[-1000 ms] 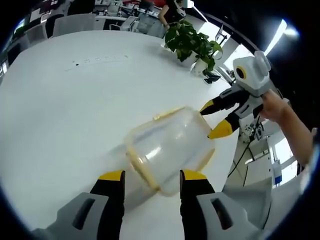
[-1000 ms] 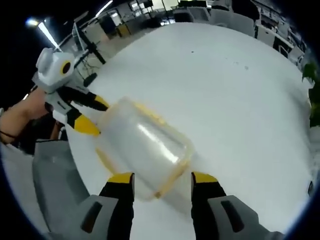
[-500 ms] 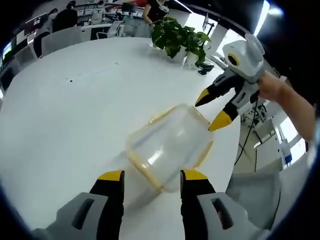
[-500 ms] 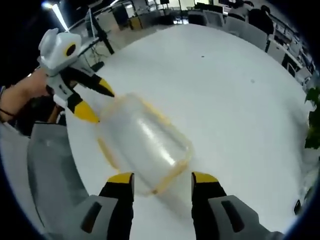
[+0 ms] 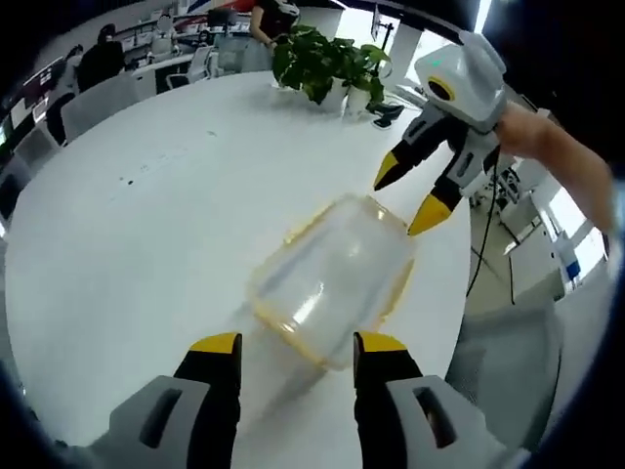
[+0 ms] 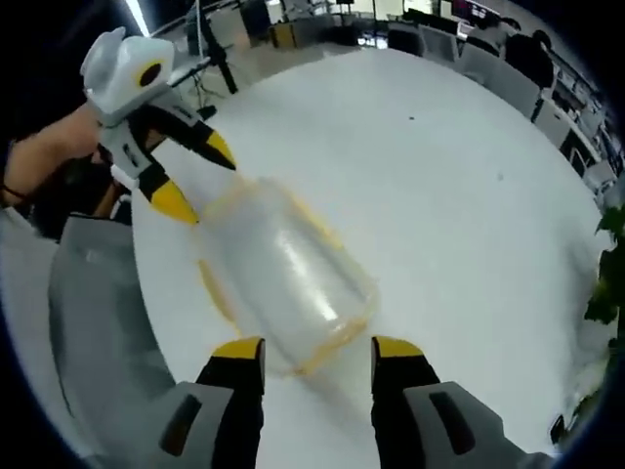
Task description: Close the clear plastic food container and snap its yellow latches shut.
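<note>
Since a second ago the right gripper point(image 5: 410, 200) has lifted off the container's point(image 5: 332, 278) far end — now just above it, jaws spread, empty. Left gripper point(image 5: 293, 344) at the near end, jaws wide, gripping nothing. Clear container with yellow latch point(image 6: 217, 293) lies on the white table point(image 5: 127, 244); potted plant point(image 5: 322, 63) far off.

White round table point(image 5: 117, 244), clear container point(image 5: 332, 278) on it, potted plant point(image 5: 322, 63) at edge

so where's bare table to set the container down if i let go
Widest bare stretch: white table between the container and the potted plant. Crowded on the container's other side: the right tool hovers by it and the table edge runs close.
</note>
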`<state>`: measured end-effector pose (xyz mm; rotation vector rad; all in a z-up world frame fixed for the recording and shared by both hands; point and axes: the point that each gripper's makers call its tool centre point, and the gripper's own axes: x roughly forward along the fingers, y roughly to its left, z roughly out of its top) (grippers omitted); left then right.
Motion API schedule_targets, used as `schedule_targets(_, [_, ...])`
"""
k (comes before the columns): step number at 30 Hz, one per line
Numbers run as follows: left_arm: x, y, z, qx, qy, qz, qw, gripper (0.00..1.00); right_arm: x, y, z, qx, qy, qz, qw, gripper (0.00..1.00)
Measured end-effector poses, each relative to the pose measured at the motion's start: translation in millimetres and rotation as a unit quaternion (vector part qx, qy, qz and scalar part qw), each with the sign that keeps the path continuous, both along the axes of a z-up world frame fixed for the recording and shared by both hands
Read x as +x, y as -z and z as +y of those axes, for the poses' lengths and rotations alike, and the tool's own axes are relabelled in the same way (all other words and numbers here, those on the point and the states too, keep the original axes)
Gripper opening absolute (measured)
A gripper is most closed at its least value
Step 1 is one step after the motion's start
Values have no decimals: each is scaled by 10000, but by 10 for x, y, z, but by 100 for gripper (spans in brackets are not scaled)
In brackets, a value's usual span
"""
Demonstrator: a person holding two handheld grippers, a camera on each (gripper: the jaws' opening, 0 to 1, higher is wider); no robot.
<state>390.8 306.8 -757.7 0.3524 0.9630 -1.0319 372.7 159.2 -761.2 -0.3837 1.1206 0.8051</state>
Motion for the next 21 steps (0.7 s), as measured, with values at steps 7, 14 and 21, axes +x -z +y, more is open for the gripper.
schedule_targets(7, [-54, -3, -27, 151, 544, -143, 9983, 45, -1, -14, 28, -84, -277, -26, 9996, 42])
schedule_targets(14, [-66, -14, -57, 378, 1191, -428, 9912, 45, 13, -7, 48, -193, -508, -51, 9985, 42])
schedule_targets(21, [-49, -69, -160, 370, 1428, -554, 9875, 44, -5, 29, 71, -357, -832, -54, 9959, 42])
